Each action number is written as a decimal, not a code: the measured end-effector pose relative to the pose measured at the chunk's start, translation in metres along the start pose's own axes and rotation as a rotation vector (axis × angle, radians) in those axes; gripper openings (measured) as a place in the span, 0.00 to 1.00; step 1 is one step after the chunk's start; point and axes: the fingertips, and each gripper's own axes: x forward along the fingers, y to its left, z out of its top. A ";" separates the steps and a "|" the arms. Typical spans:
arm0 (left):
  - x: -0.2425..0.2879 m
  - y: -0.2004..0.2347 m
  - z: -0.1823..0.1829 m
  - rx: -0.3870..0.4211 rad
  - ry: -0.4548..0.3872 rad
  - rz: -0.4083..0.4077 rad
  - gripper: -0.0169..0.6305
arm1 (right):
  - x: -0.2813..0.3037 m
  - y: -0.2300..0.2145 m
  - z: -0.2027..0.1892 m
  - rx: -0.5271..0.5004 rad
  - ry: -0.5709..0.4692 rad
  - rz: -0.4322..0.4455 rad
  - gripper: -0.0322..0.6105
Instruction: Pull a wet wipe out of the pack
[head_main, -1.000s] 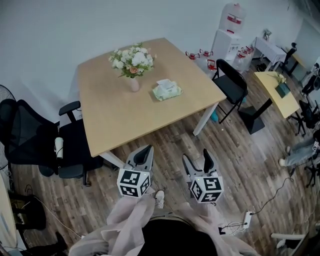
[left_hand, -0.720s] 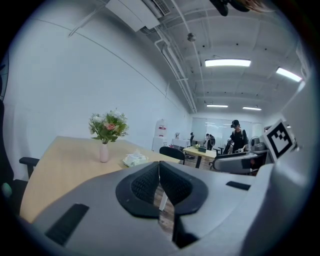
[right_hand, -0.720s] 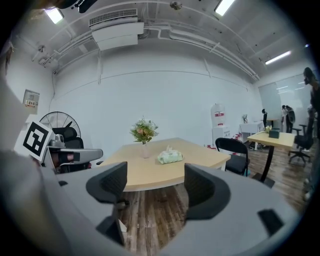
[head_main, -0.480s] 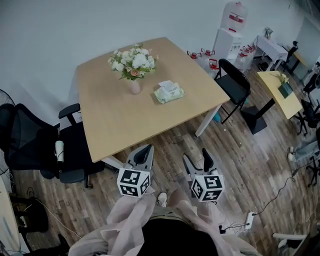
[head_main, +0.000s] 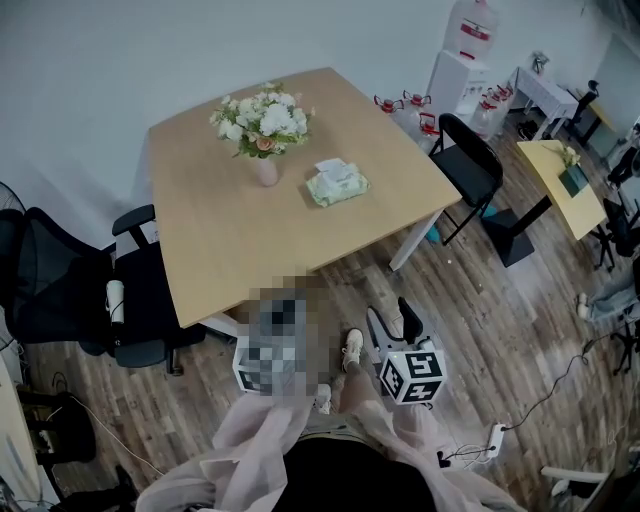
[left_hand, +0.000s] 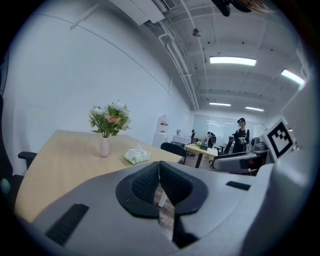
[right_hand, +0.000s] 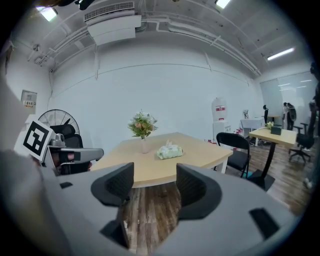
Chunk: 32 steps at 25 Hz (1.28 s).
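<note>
The pale green wet wipe pack (head_main: 336, 184) lies on the light wooden table (head_main: 230, 240), right of the flower vase, with a white tuft at its top. Both grippers hang in front of the table's near edge, well short of the pack. My left gripper (left_hand: 159, 172) is shut with its pads together and nothing in them; a mosaic patch hides it in the head view. My right gripper (head_main: 392, 318) has a gap between its jaws, which are closing on nothing. The pack (right_hand: 170, 151) shows beyond the right jaws, and the same pack (left_hand: 136, 156) shows beyond the left ones.
A vase of white flowers (head_main: 262, 128) stands left of the pack. A black office chair (head_main: 120, 300) is at the table's left, a black folding chair (head_main: 468, 165) at its right. A power strip (head_main: 490, 436) with cable lies on the wood floor. A shoe (head_main: 351, 346) shows between the grippers.
The right gripper's jaws have narrowed. Both grippers have edged toward the table, and a shoe has stepped forward between them. A mosaic patch now covers the left gripper in the head view.
</note>
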 end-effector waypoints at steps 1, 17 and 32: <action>0.005 0.001 0.001 0.000 0.001 -0.001 0.05 | 0.005 -0.003 0.000 -0.003 0.003 0.000 0.46; 0.111 0.024 0.029 -0.004 0.004 0.037 0.05 | 0.092 -0.073 0.034 -0.004 0.022 0.020 0.46; 0.186 0.043 0.059 -0.011 -0.015 0.128 0.05 | 0.174 -0.120 0.079 -0.028 0.009 0.125 0.46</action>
